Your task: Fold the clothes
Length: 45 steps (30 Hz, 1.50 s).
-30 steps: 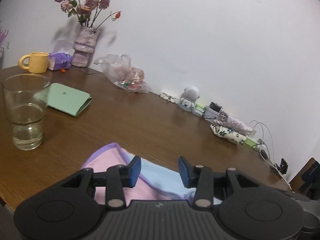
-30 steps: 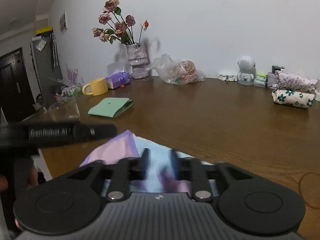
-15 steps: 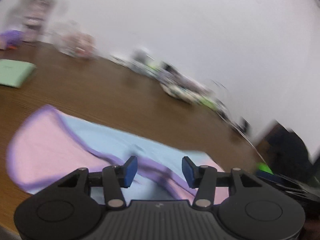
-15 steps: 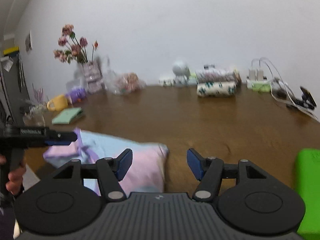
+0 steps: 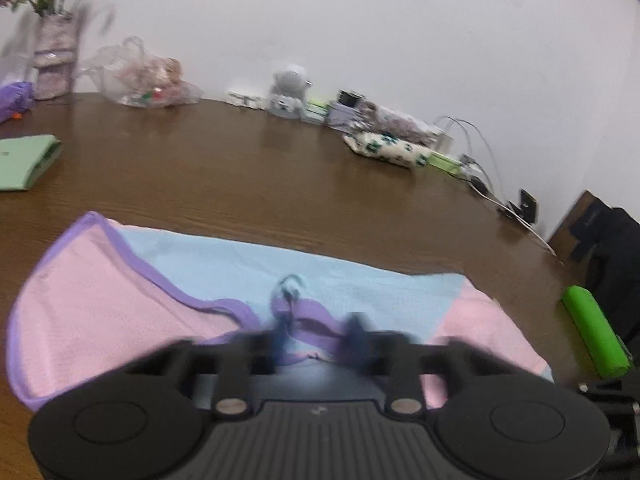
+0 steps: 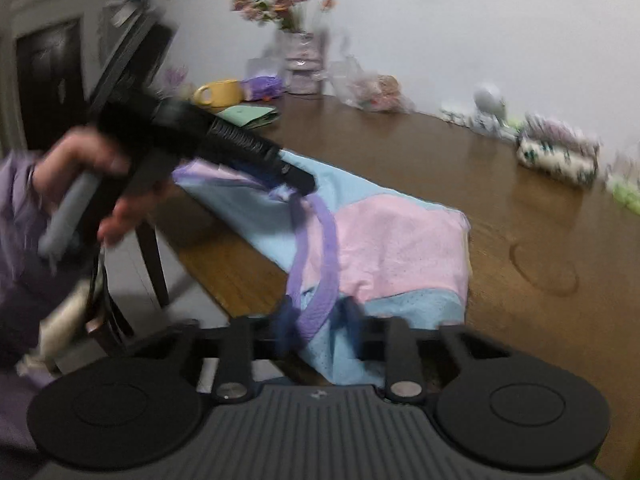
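White wall behind, brown wooden surface (image 5: 248, 184) in front, and clutter lined up along the back edge: a vase of flowers (image 5: 52, 60), a plastic bag (image 5: 144, 80), a small white figurine (image 5: 290, 88), a floral pouch (image 5: 388, 150). A green wallet (image 5: 24, 158) sits to the left of the garment, and a yellow mug (image 6: 220, 92) shows beyond it in the right wrist view.

The garment (image 5: 224, 280) is the pink, blue and purple top, lying flat at the near edge of the surface and running over that edge towards the person. The purple-trimmed neckline (image 5: 304, 316) faces the camera.

The left gripper (image 5: 318, 334) hovers right at that neckline; its fingers (image 5: 280, 336) stand a little apart, astride the purple trim and not pinched on it, though blur makes this hard to read. From the right wrist view the left hand (image 6: 100, 184) carries that tool in over the far end of the garment.

The right gripper (image 6: 320, 326) sits at the near hem, its fingers (image 6: 286, 328) apart with a purple strap (image 6: 320, 280) running between them. I can't tell whether they touch the cloth.

Progress, as I judge it: early. The garment looks spread out, perhaps doubled once along its length, with no tidy packet yet. Both tools appear set for a grip on the trim; the actual folding over and squaring up is left to do.
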{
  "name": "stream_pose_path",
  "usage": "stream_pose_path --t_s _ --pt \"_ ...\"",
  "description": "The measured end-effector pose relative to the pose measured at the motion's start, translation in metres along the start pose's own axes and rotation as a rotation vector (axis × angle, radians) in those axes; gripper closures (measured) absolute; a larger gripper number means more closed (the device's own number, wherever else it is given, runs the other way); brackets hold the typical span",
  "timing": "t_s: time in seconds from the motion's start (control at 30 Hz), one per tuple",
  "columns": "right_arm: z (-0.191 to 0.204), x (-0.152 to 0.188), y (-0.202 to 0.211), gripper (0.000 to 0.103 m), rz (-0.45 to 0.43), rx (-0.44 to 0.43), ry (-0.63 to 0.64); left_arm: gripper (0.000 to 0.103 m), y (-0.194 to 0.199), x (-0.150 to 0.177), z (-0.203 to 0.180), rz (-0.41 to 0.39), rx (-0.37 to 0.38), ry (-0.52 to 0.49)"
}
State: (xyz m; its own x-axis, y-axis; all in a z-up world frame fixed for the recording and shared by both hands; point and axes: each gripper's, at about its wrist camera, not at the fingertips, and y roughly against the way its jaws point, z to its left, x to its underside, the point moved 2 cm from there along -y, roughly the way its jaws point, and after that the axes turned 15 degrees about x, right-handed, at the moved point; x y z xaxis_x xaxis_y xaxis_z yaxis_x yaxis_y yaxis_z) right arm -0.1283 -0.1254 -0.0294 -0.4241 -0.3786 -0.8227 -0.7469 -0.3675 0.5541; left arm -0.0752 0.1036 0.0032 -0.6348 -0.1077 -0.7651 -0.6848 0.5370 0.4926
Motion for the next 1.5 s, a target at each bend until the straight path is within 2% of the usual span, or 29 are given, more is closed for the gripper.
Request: stream_pose_path --t_s 0.13,0.23,0.33,0.37,0.43,0.5,0.53,0.57,0.6,0.63,0.7,0.77,0.83,0.9,0.97,1.03,1.13,1.2,1.27,1.33,1.37,1.4,1.5 --pt "-0.011 -0.019 -0.001 0.095 -0.04 0.044 -0.081 0.098 -0.001 -0.015 -0.006 -0.024 0.055 0.0" --pt "-0.03 -0.044 -0.002 0.095 -0.139 0.066 -0.227 0.099 -0.002 -0.035 -0.002 -0.063 0.135 0.054" --pt "-0.044 -0.065 -0.006 0.095 -0.24 0.102 -0.363 0.099 0.003 -0.051 0.007 -0.123 0.172 0.133" --pt "-0.046 -0.071 -0.008 0.095 -0.272 0.115 -0.401 0.098 0.005 -0.053 0.013 -0.146 0.162 0.165" --pt "-0.039 -0.079 -0.017 0.095 -0.295 0.143 -0.405 0.084 0.007 -0.056 0.024 -0.183 0.136 0.224" --pt "-0.018 -0.082 -0.034 0.093 -0.224 0.114 -0.333 0.079 0.004 -0.05 0.036 -0.144 0.073 0.235" --pt "-0.004 -0.079 -0.046 0.09 -0.159 0.077 -0.275 0.079 0.005 -0.045 0.039 -0.132 0.073 0.239" --pt "0.009 -0.076 -0.056 0.077 -0.098 0.045 -0.218 0.078 0.006 -0.041 0.042 -0.119 0.076 0.239" --pt "0.019 -0.072 -0.062 0.068 -0.061 0.033 -0.172 0.073 0.009 -0.036 0.041 -0.109 0.088 0.226" --pt "0.027 -0.067 -0.066 0.057 -0.041 0.031 -0.133 0.062 0.012 -0.032 0.039 -0.098 0.098 0.207" --pt "0.031 -0.062 -0.055 0.055 -0.06 0.014 -0.111 0.05 0.02 -0.024 0.027 -0.083 0.105 0.127" --pt "0.021 -0.062 -0.029 0.043 -0.116 -0.031 -0.116 0.045 0.029 -0.017 0.017 -0.068 0.12 0.055" --pt "-0.002 -0.059 -0.002 0.037 -0.169 -0.025 -0.133 0.037 0.036 -0.008 0.008 -0.059 0.135 0.019" --pt "-0.033 -0.058 0.016 0.037 -0.191 0.034 -0.16 0.037 0.039 0.001 0.0 -0.06 0.128 0.004" --pt "-0.062 -0.062 0.012 0.038 -0.163 0.124 -0.191 0.037 0.039 0.01 -0.008 -0.058 0.081 -0.006" --pt "-0.08 -0.068 0.0 0.038 -0.127 0.166 -0.188 0.037 0.044 0.018 -0.014 -0.065 -0.029 -0.007" --pt "-0.086 -0.088 -0.03 0.04 -0.106 0.132 -0.164 0.037 0.048 0.027 -0.022 -0.068 -0.133 -0.025" --pt "-0.081 -0.099 -0.054 0.049 -0.077 0.129 -0.132 0.037 0.046 0.029 -0.026 -0.077 -0.145 -0.046" --pt "-0.067 -0.104 -0.079 0.078 -0.027 0.117 -0.084 0.038 0.035 0.032 -0.028 -0.054 -0.141 -0.079" --pt "-0.05 -0.104 -0.101 0.087 0.036 0.094 -0.037 0.057 0.025 0.034 -0.027 -0.018 -0.142 -0.088" --pt "-0.043 -0.103 -0.106 0.088 0.064 0.09 -0.024 0.057 0.022 0.034 -0.024 -0.008 -0.146 -0.088" --pt "-0.039 -0.098 -0.109 0.088 0.084 0.087 -0.009 0.061 0.021 0.034 -0.023 -0.015 -0.162 -0.093" --pt "-0.041 -0.089 -0.094 0.088 0.084 0.088 -0.021 0.063 0.018 0.031 -0.014 -0.023 -0.173 -0.118"
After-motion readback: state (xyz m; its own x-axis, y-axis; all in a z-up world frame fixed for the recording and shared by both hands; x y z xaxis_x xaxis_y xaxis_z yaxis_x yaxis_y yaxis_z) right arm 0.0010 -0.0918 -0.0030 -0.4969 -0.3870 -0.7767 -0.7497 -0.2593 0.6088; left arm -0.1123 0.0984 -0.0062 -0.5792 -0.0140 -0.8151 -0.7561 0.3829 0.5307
